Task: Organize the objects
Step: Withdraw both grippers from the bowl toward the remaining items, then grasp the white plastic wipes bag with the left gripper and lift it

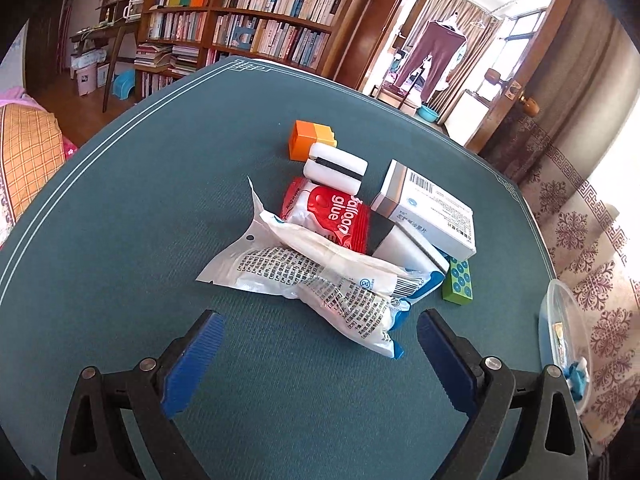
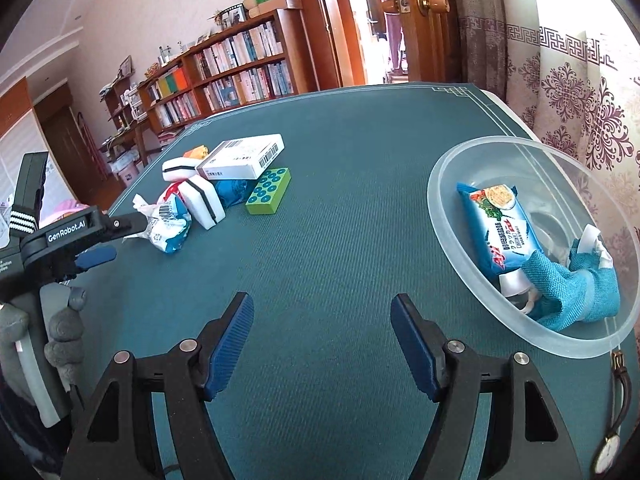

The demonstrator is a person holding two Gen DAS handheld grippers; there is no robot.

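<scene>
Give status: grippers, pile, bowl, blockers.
Left gripper open, empty, facing the white packet. Right gripper open, empty, over bare mat. Pile unsorted; bowl holds snack pack and teal cloth. Path clear.

A teal tabletop point(image 1: 120, 216) with a thin white border line fills the foreground. Behind it a long wooden bookcase point(image 1: 256, 24) packed with books runs along a pale wall point(image 2: 132, 12), with boxes stacked on its top. Beside it a wooden door point(image 2: 404, 20) with a round brass knob stands open onto a bright room, where brown curtains point(image 1: 460, 28) hang at a window. Pale patterned curtains point(image 2: 580, 92) hang near the tabletop, lit by daylight. The floor point(image 1: 84, 108) is wood
</scene>
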